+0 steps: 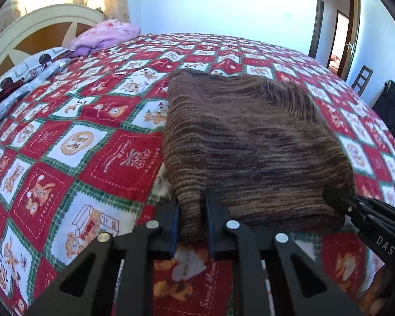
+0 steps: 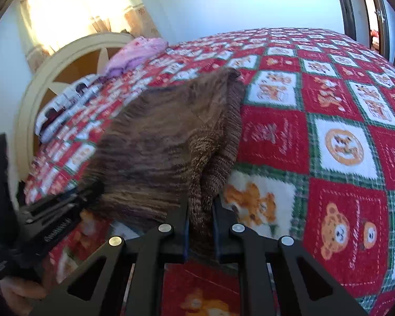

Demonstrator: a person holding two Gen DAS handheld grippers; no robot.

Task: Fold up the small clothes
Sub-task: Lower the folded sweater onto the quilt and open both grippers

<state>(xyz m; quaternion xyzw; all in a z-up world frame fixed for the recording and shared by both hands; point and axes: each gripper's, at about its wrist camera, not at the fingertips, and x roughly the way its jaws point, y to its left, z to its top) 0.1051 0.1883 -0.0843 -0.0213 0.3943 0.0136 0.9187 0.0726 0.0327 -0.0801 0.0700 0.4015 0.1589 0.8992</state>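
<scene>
knitwear, brown, one piece: small sweater (image 1: 250, 142), marled stripes, ribbed section at far right corner. lies on a bed (image 1: 97, 142) under a red, white and green patchwork cover, near the front edge, already doubled so that several layers stack along its sides.

left gripper (image 1: 192, 221): jaws drawn in narrow, clamped on the near left corner of the sweater; cloth bunches between the blue pads and hangs slightly below them.

right gripper (image 2: 201, 226): jaws likewise narrow, pinching the near right corner, where a thick fold of knit rises between the fingers. each gripper shows at the edge of the other's view, so both hold the same near hem, well apart.

handling, judged: soft, limp, light; no stiffness, so it will sag between the two holds and drape wherever unsupported. knit is grippy rather than slick, unlikely to slide out, but stretchy, so a hard pull would distort the hem. layers may separate if only the top one is caught.

where to hold: the two near corners, through all layers, as now; lift both together and carry the hem toward the far edge.

other items: pink bedding (image 1: 105, 35) and patterned pillow (image 1: 26, 79) by the headboard (image 1: 31, 26), clear of the work.
</scene>
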